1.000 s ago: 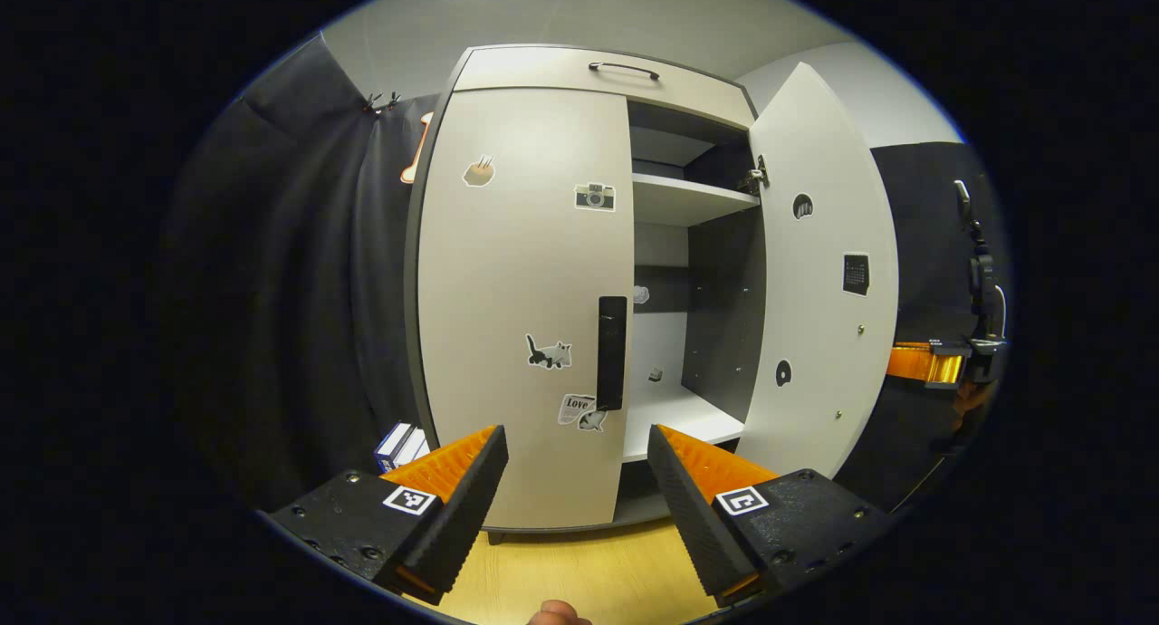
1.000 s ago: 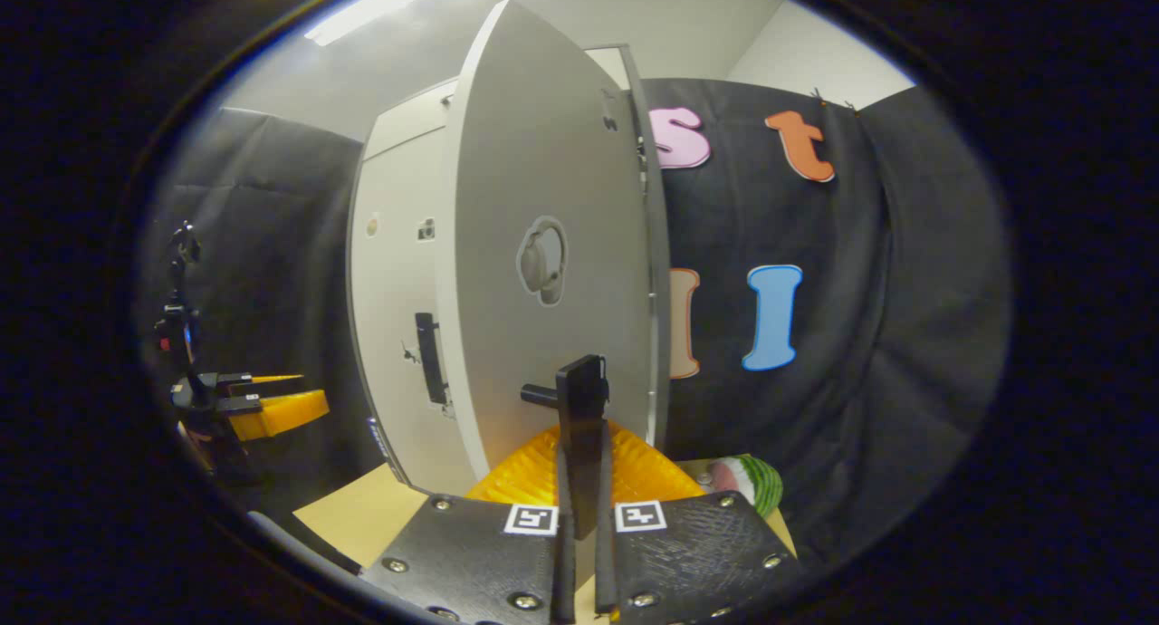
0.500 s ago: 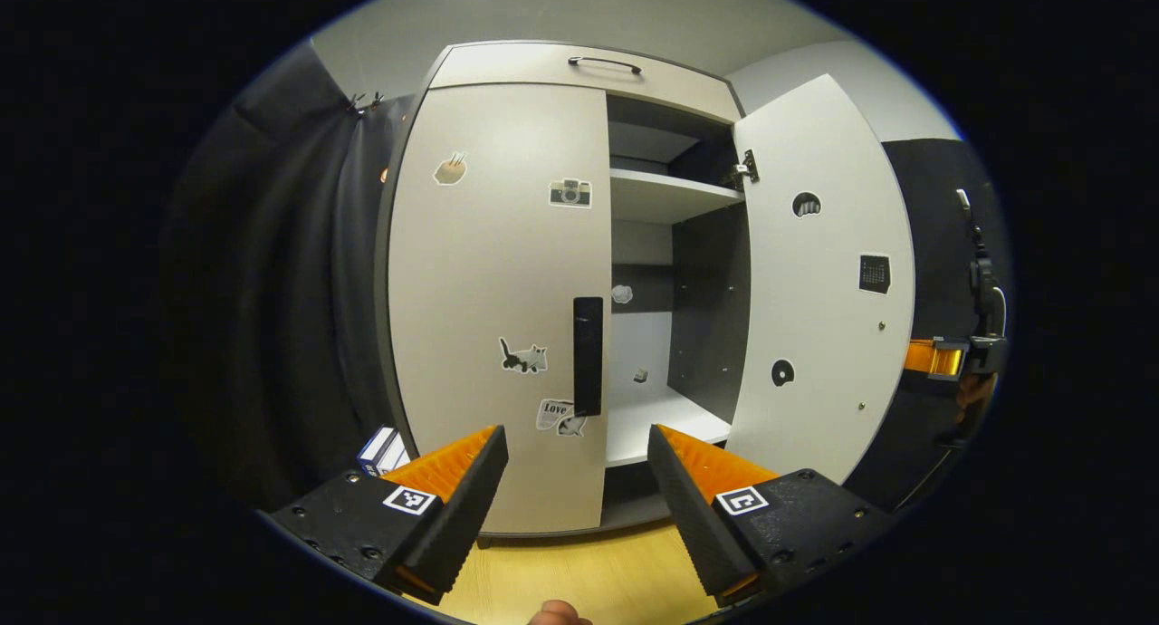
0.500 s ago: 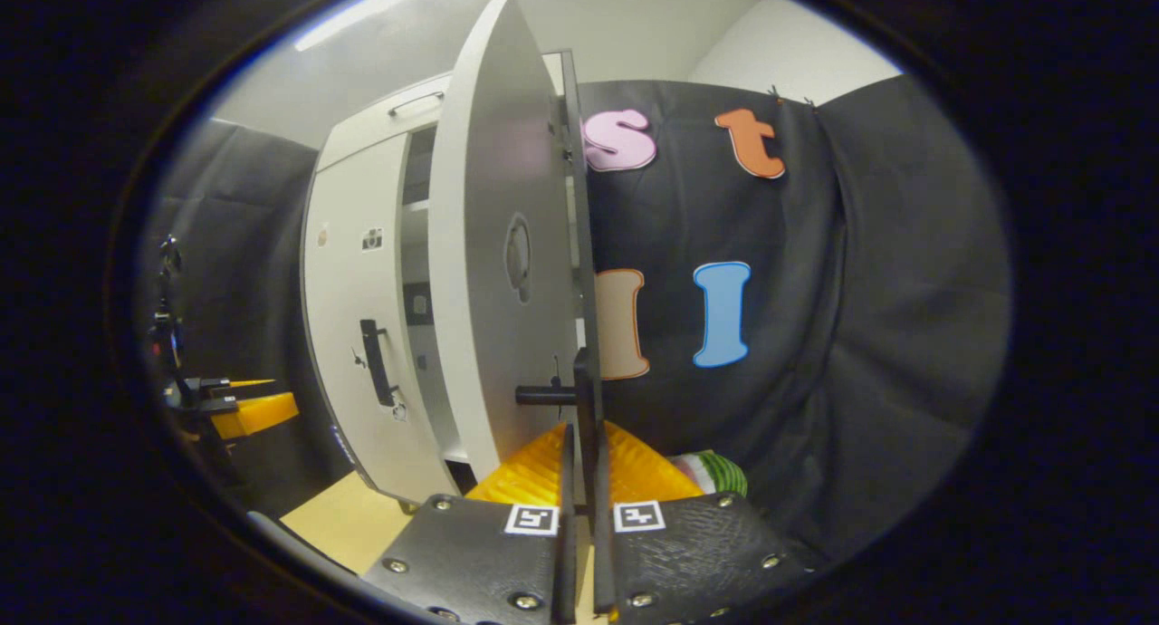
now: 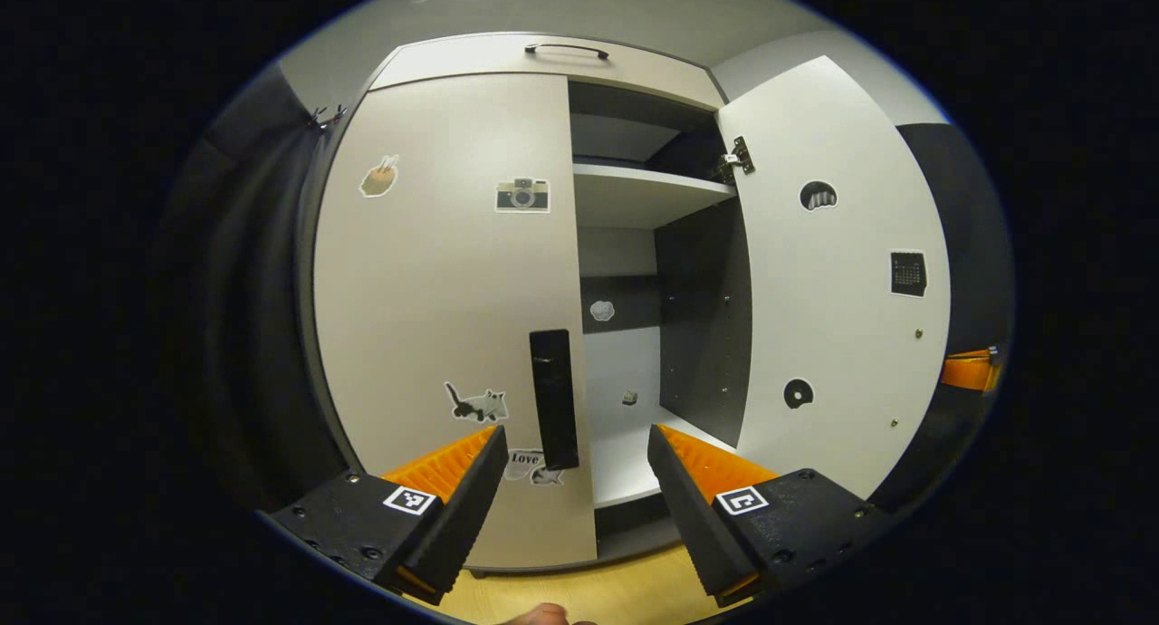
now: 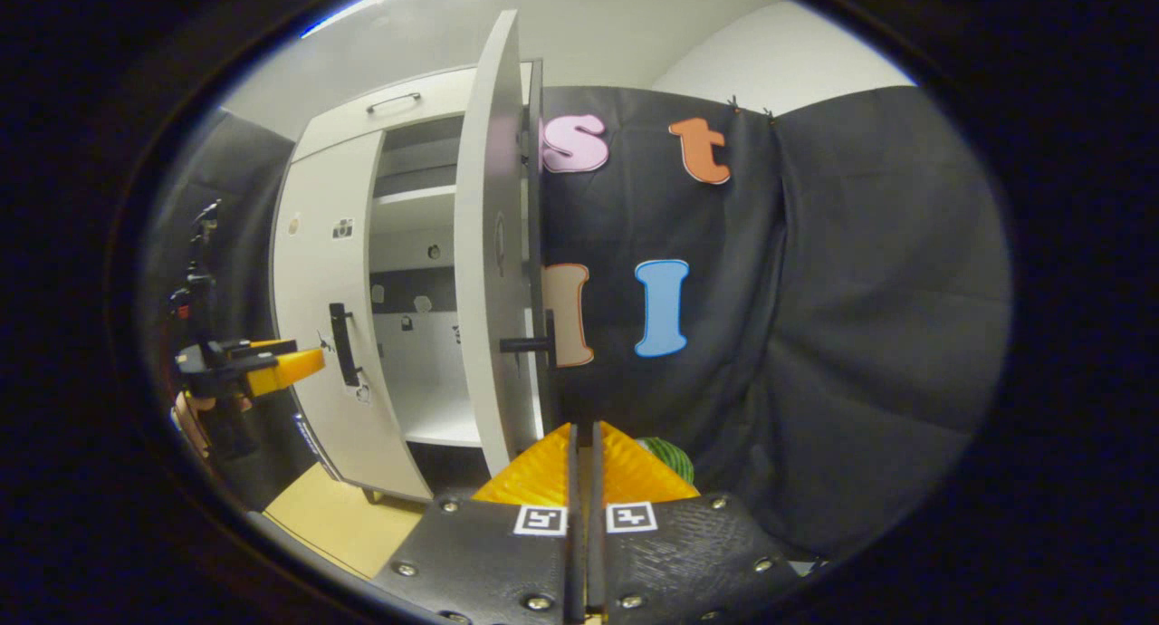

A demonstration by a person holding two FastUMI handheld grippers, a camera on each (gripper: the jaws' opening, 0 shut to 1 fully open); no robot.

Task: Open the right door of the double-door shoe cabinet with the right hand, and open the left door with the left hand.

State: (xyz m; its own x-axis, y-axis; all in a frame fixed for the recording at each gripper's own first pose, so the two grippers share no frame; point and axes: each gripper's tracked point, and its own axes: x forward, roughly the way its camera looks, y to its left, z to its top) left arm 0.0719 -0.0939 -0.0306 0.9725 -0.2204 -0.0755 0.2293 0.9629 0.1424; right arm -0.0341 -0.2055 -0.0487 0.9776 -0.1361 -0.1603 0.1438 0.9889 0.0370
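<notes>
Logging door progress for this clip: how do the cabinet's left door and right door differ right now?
The right door is swung wide open, baring the shelves; the left door is shut flat against the cabinet. The open left gripper frames the left door's handle without touching; the right gripper is shut near the right door's handle. Both are pale and stickered.

I see the shoe cabinet standing on the wooden floor; a small object sits on its lower shelf.

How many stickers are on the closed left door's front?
4 on the left door: hand sticker upper left, camera sticker upper right, cat sticker lower, and newspaper-like sticker beneath, partly hidden by the handle.
</notes>
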